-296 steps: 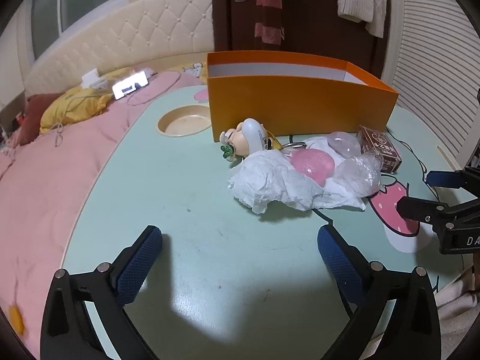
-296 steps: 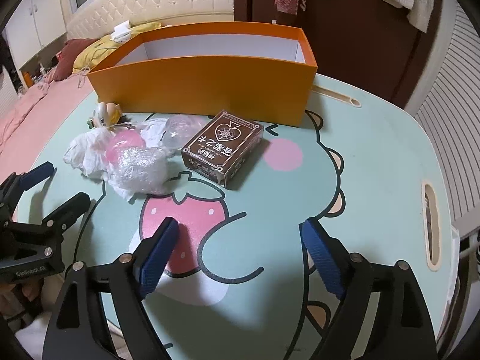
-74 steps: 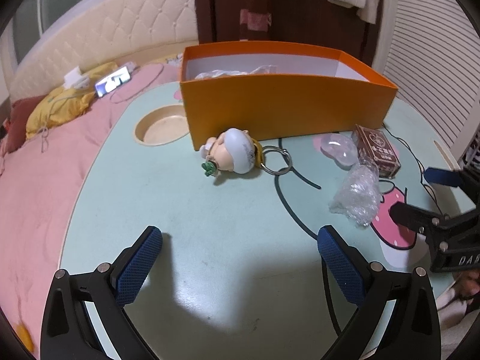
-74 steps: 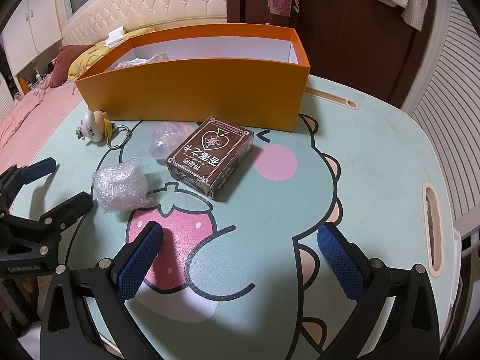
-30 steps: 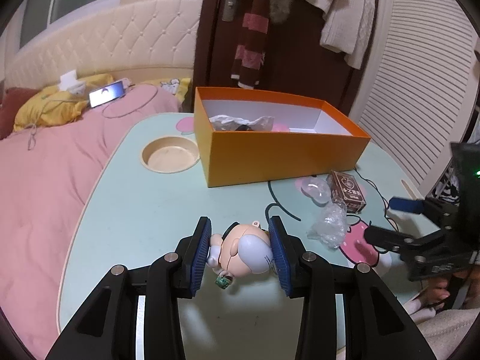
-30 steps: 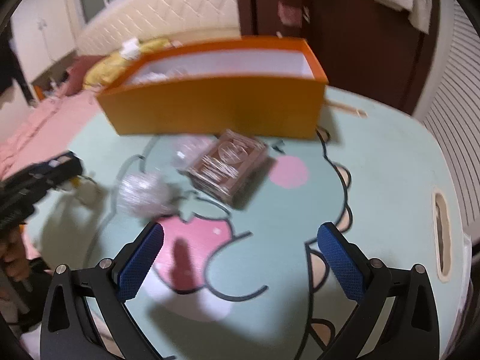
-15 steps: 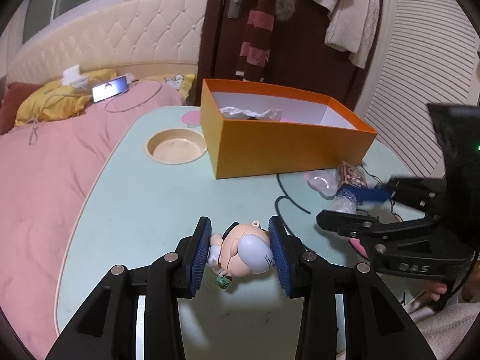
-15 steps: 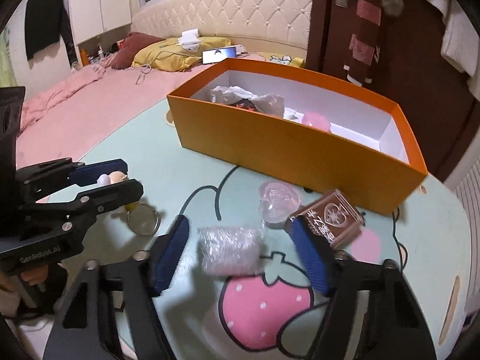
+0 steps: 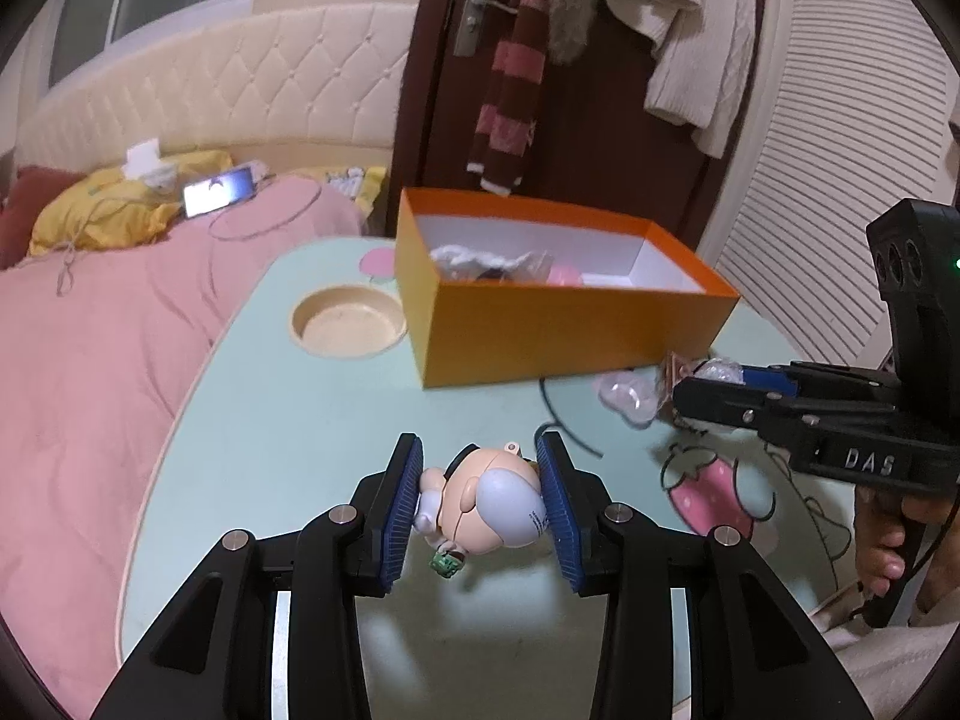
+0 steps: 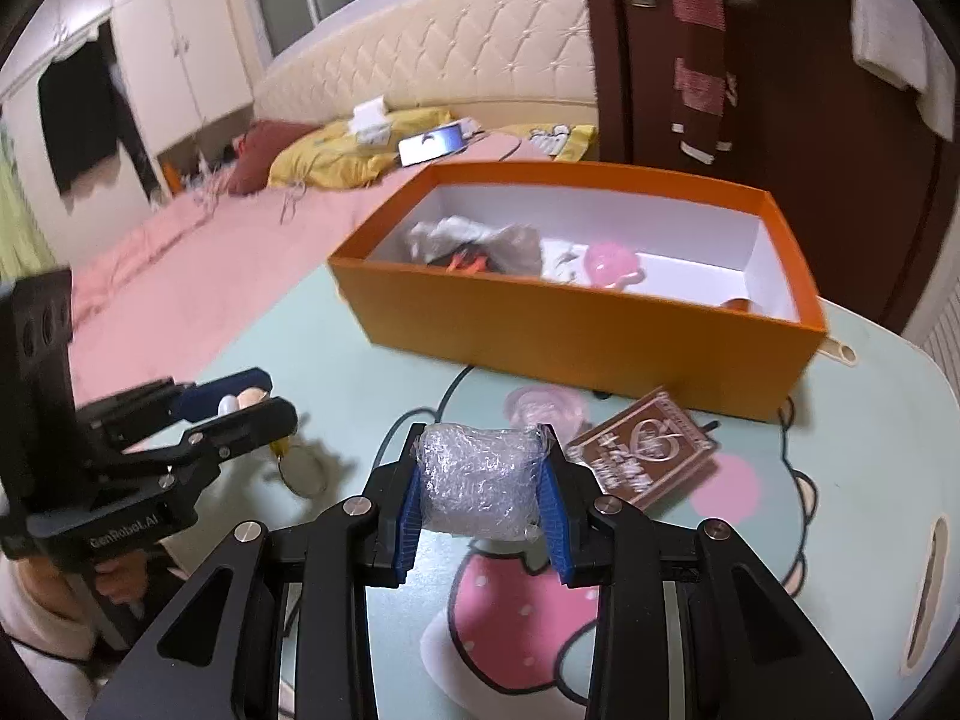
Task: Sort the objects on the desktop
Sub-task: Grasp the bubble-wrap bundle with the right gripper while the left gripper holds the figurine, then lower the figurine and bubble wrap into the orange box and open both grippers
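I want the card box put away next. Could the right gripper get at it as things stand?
Probably not yet. The right gripper is closing on the bubble wrap wad, so its jaws are occupied. The card box lies uncovered on the table just beside it; once the wad is dropped, the way looks free.

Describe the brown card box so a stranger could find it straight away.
Find the orange box on the green table. The card box lies flat just in front of its long side. It is the only dark brown thing there, with a heart printed on top.
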The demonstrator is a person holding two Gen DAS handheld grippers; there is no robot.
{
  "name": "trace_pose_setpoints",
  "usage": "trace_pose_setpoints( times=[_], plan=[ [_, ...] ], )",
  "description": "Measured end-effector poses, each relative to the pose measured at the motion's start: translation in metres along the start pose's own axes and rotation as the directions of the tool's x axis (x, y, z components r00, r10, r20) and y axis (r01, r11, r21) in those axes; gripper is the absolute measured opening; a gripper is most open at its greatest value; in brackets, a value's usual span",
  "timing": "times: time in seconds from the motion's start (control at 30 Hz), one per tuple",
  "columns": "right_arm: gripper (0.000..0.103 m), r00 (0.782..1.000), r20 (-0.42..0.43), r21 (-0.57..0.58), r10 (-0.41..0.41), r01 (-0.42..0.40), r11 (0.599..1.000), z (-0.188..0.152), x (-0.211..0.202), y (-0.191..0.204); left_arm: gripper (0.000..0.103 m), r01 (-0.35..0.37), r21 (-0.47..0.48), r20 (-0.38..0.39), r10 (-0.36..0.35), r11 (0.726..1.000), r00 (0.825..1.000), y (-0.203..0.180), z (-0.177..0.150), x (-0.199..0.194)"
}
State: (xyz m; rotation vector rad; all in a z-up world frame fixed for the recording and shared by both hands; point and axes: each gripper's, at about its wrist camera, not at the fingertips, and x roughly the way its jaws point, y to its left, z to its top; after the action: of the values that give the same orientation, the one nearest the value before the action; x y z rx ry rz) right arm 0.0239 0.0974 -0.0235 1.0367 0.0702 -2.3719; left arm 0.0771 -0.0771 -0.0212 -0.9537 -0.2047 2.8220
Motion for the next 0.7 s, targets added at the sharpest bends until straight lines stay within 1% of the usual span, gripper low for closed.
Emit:
trace_pose_setpoints(
  times=[0.17, 0.3, 0.43, 0.6, 0.7],
  plan=[
    [0.035, 0.999, 0.045, 0.029, -0.002, 0.001, 1.000, 0.011, -0.015, -0.010, 0.038, 0.013, 0.013, 0.027, -0.013, 1.000, 1.000, -0.008, 0.017, -0.005],
    [0.035, 0.997, 0.075, 0.040, 0.000, -0.003, 0.999, 0.021, -0.024, -0.020, 0.038, 0.035, 0.035, 0.051, -0.037, 0.999, 0.998, -0.018, 0.039, -0.003],
    [0.035, 0.994, 0.110, 0.044, -0.005, 0.000, 0.999, 0.036, -0.028, -0.029, 0.038, 0.061, 0.070, 0.086, -0.066, 0.996, 0.994, -0.032, 0.068, 0.001],
    [0.035, 0.990, 0.139, 0.062, -0.014, 0.005, 0.998, 0.058, -0.025, -0.042, 0.038, 0.075, 0.110, 0.106, -0.087, 0.991, 0.991, -0.047, 0.104, 0.019],
    [0.035, 0.989, 0.144, 0.062, -0.035, 0.026, 0.998, 0.072, -0.018, -0.050, 0.038, 0.078, 0.126, 0.105, -0.092, 0.989, 0.990, -0.057, 0.120, 0.035]
  ],
)
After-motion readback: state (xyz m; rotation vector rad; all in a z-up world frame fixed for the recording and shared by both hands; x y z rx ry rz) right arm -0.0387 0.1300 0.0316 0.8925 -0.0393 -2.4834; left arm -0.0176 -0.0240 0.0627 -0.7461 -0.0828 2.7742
